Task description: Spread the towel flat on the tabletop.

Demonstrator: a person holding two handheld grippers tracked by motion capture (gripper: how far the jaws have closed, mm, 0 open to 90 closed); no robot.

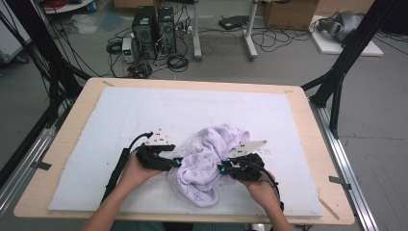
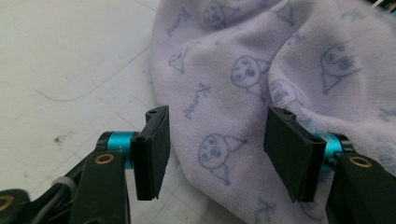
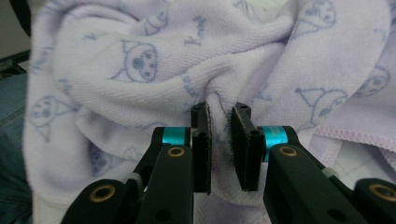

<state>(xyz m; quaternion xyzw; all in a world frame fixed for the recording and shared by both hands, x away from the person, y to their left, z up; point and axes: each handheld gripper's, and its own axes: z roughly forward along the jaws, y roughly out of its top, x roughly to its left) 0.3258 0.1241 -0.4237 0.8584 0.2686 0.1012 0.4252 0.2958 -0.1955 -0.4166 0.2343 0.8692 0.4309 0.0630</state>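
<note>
High view: crumpled lilac towel [image 1: 208,161] on worktop [image 1: 67,144], between both grippers.
Left gripper [image 2: 217,154]: jaws apart, straddling towel edge.
Right gripper [image 3: 220,140]: narrow, pinching a towel fold.

A crumpled lilac terry towel printed with small cartoon faces [image 1: 208,161] lies in a heap on the pale white mat [image 1: 120,125] that covers the light wooden table [image 1: 72,110], towards the near edge and a little right of the middle. The left black 2-jaw gripper [image 1: 179,162] sits at the towel's left edge and the right black 2-jaw gripper [image 1: 221,168] at its right side, so the heap lies between the 2. In the left gripper view the towel's edge [image 2: 219,121] lies between the 2 jaws, apart from both. In the right gripper view a fold of towel [image 3: 219,116] sits between the 2 jaws. Behind the table, 2 black computer towers [image 1: 154,31] stand on the floor among cables.
</note>
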